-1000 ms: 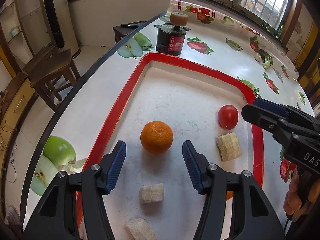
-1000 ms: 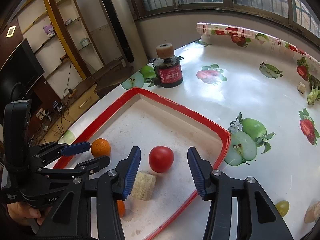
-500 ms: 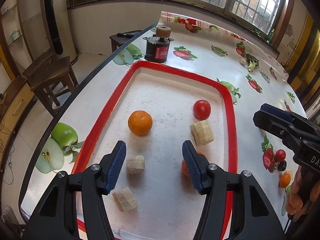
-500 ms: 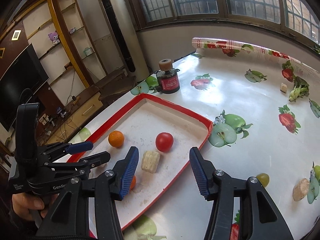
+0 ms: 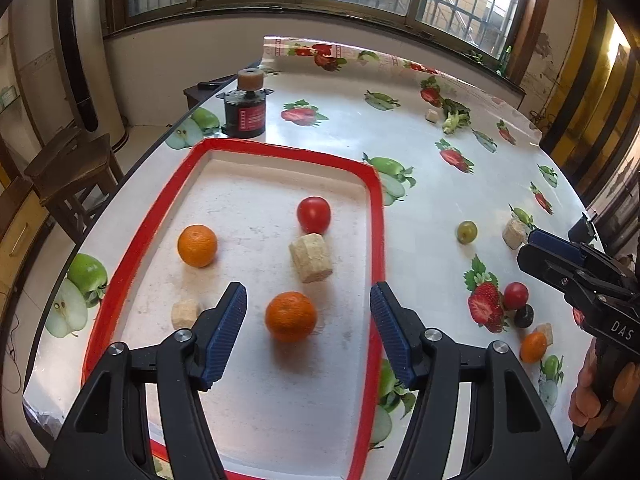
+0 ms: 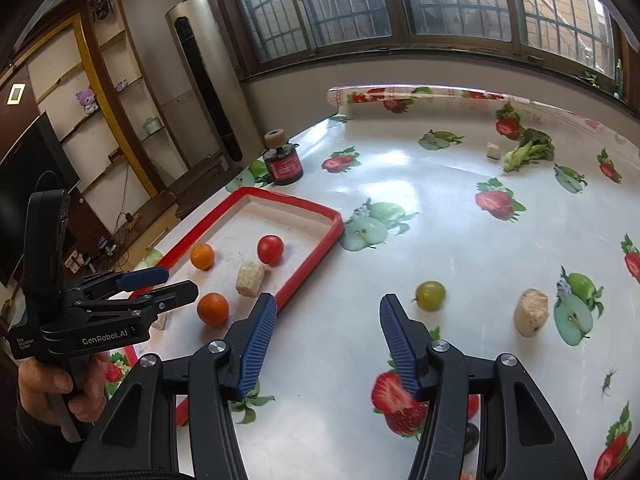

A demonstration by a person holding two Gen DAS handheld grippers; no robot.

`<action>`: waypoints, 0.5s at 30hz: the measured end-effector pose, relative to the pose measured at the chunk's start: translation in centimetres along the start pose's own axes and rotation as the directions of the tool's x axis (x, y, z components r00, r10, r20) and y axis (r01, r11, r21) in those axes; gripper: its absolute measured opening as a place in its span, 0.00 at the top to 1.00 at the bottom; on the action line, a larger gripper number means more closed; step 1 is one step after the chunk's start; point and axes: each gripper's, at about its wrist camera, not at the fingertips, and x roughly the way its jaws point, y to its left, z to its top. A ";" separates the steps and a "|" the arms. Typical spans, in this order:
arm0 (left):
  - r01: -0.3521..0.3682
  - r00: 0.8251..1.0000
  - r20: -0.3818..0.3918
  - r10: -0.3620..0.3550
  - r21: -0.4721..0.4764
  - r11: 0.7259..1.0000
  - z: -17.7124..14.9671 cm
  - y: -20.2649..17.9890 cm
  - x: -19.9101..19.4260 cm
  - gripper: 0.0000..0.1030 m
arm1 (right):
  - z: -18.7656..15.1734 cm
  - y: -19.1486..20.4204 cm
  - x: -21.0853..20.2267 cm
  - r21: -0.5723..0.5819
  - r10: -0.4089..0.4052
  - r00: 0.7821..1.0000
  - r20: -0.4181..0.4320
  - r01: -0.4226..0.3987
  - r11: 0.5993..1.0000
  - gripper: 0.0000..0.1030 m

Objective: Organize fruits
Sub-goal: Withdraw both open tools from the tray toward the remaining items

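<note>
The tray (image 5: 376,216) has a red rim and a speckled off-white floor. In it lie two orange tangerines (image 5: 291,315), a red tomato (image 5: 314,214) and beige blocks (image 5: 311,257). The surface (image 6: 440,240) is glossy white, printed with strawberries and green apples. A dark, perhaps purple, fruit (image 5: 523,315) sits outside.

The left gripper (image 6: 132,286) read "GenRobot.AI" (at nine o'clock); the right gripper (image 5: 560,248) showed "DAS".
</note>
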 end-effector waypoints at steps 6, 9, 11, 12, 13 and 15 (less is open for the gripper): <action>0.039 0.999 -0.015 -0.038 0.035 0.999 -0.7 -3.0 0.3 0.39 | -1.8 -3.6 -2.7 0.073 -0.044 0.999 0.023 0.042 0.996 0.45; 0.053 0.998 -0.025 -0.052 0.055 0.997 -1.0 -4.3 0.5 0.39 | -2.5 -5.2 -3.8 0.100 -0.071 0.997 0.024 0.069 0.993 0.45; 0.068 0.997 -0.032 -0.066 0.061 0.996 -1.1 -4.9 0.6 0.39 | -3.1 -6.0 -4.4 0.120 -0.086 0.996 0.029 0.082 0.989 0.45; 0.073 0.997 -0.035 -0.071 0.066 0.995 -1.2 -5.3 0.7 0.39 | -3.4 -6.5 -4.7 0.133 -0.089 0.996 0.031 0.084 0.987 0.45; 0.074 0.997 -0.037 -0.072 0.072 0.995 -1.3 -5.6 0.7 0.39 | -3.7 -6.9 -5.0 0.143 -0.093 0.995 0.033 0.087 0.986 0.45; 0.080 0.996 -0.040 -0.076 0.086 0.993 -1.4 -6.3 0.7 0.39 | -4.3 -7.5 -5.5 0.155 -0.107 0.994 0.031 0.101 0.983 0.45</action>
